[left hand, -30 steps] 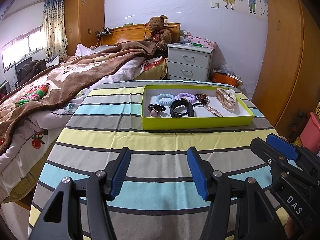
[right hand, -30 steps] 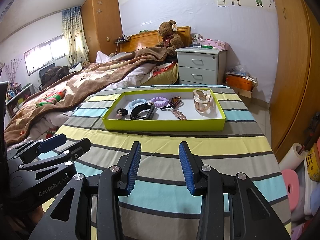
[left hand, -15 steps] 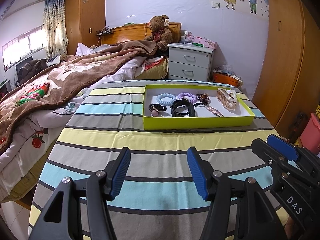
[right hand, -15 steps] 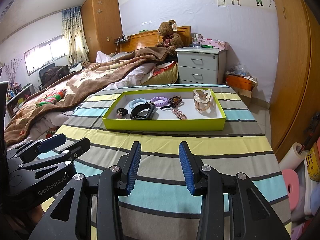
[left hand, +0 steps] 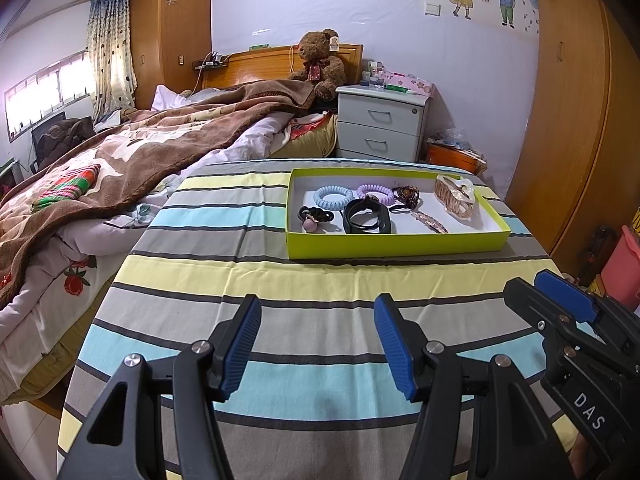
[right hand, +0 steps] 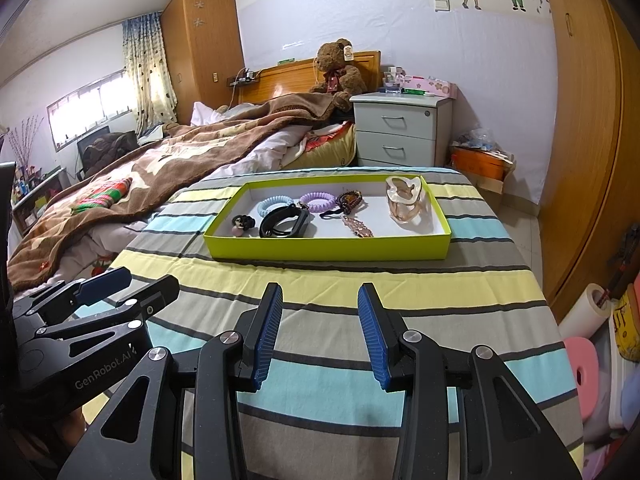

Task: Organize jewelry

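A table is covered by a woven striped cloth (left hand: 320, 280) in grey, yellow and pale blue bands with thin dark lines; its near edge is cut off by the frame in both views. On the far half of the cloth a shallow rectangular tray (left hand: 396, 246) with lime-green card walls and a white floor is set, well apart from both grippers.

The left gripper (left hand: 316, 344) is held low over the near cloth, its black angular arms tipped with ribbed blue pads, and the jaws are spread wide with nothing between them. The right gripper (right hand: 318, 332) is built the same, and its jaws are likewise spread and empty, though less widely. Each gripper is only partly seen at the edge of the other's view.

Inside the tray, a translucent, curved amber claw clip (right hand: 406, 200) is stood at the right end. A glossy black band (left hand: 366, 218) is looped near the front wall. Behind it lie two coiled hair ties, one pale blue (left hand: 332, 197) and one lilac (left hand: 375, 193). A dark beaded piece (right hand: 349, 201), a flat pinkish leaf-shaped clip (right hand: 357, 226) and a small black tie with a pink bead (left hand: 313, 216) are too small to be made out in detail.
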A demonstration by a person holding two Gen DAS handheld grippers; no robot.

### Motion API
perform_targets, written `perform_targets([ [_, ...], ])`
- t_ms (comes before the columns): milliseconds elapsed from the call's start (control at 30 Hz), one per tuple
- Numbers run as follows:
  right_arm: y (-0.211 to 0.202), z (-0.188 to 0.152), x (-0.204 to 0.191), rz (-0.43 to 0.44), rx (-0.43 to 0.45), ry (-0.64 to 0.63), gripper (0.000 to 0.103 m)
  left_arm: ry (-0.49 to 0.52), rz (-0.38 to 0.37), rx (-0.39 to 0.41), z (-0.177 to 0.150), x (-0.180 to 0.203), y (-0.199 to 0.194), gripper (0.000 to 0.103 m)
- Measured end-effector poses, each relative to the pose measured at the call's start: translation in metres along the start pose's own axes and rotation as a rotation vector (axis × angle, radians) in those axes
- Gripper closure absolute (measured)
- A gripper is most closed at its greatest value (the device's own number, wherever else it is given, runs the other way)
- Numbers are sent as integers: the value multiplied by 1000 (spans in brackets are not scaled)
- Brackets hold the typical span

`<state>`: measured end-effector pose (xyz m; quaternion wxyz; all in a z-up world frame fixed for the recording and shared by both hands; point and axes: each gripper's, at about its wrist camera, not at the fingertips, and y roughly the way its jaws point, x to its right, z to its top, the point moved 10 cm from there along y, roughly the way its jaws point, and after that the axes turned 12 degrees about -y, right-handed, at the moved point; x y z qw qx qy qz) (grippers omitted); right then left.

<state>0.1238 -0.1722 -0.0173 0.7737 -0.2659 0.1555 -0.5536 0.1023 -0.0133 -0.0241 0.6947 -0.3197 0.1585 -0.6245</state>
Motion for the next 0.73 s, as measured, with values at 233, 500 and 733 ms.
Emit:
perform_targets([
  [233, 0, 0, 0, 0, 0, 0, 63, -3, 2, 1, 0, -1, 0, 42],
  [500, 0, -1, -1, 1, 0, 1, 63, -2, 1, 2, 1, 0, 0, 42],
  [733, 0, -1, -1, 1, -1, 0, 63, -12, 4, 2, 1, -2, 1, 42],
])
